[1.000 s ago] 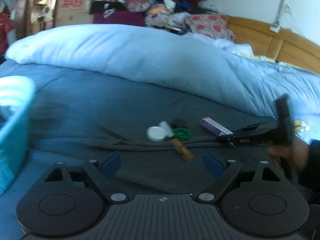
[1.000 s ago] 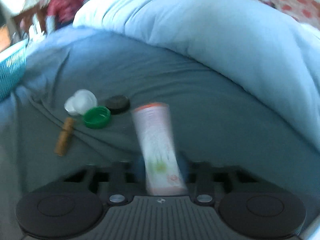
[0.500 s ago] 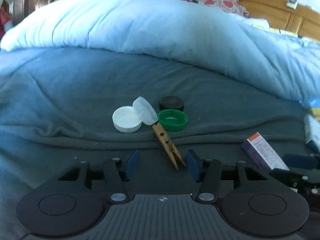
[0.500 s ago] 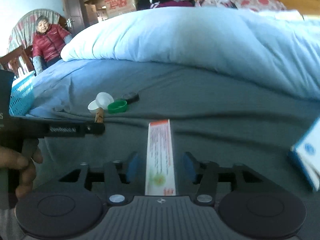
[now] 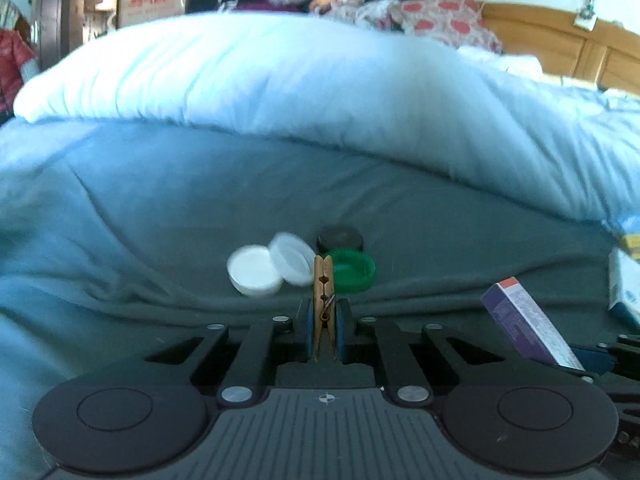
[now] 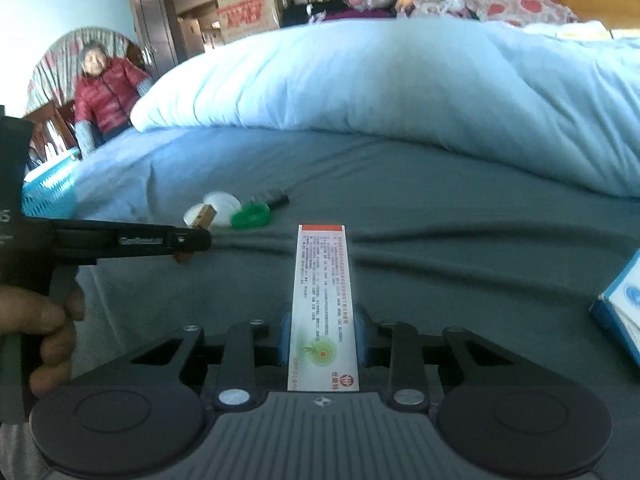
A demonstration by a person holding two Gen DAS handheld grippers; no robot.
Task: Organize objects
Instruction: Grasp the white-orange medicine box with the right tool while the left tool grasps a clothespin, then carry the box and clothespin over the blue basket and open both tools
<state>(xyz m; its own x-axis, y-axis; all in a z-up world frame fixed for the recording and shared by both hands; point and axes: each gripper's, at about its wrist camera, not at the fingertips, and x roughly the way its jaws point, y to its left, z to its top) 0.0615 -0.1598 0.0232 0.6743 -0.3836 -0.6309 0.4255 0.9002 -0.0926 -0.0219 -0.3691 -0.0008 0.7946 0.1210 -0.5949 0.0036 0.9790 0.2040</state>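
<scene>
Surface: a bed with a grey sheet [image 5: 200, 208], creased into long folds. A pale blue duvet [image 5: 320, 92] is heaped across the far side and runs down the right edge. Behind it are piled clothes and a red-spotted pillow [image 5: 444, 24], a wooden headboard [image 5: 560, 52] at right, and cardboard boxes [image 6: 248, 12] by a dark door at left. A person in a red jacket [image 6: 108, 96] sits beyond the bed's left end.

Left gripper [image 5: 322, 312]: blue pads pressed together on a wooden peg [image 5: 322, 292], which stands on edge between them, its far tip among the caps. From the right wrist view, the same gripper reaches in from the left, a hand [image 6: 44, 328] on its handle.

Caps sit just past the peg: white cap [image 5: 254, 276], clear cap [image 5: 292, 262] leaning on it, green cap [image 5: 352, 270], and black cap [image 5: 340, 239] behind, all touching or nearly so.

Right gripper [image 6: 322, 334]: jaws closing, pads on both sides of a slim white box [image 6: 323, 300] with a red end, which points away along the sheet.

Edges: purple box [image 5: 528, 326] lies near right of the left gripper; a blue-and-white box [image 6: 624, 312] is at the far right. A turquoise basket [image 6: 52, 188] stands at the bed's left end. Bare sheet lies open between the caps and the duvet, and to the right of the slim box.
</scene>
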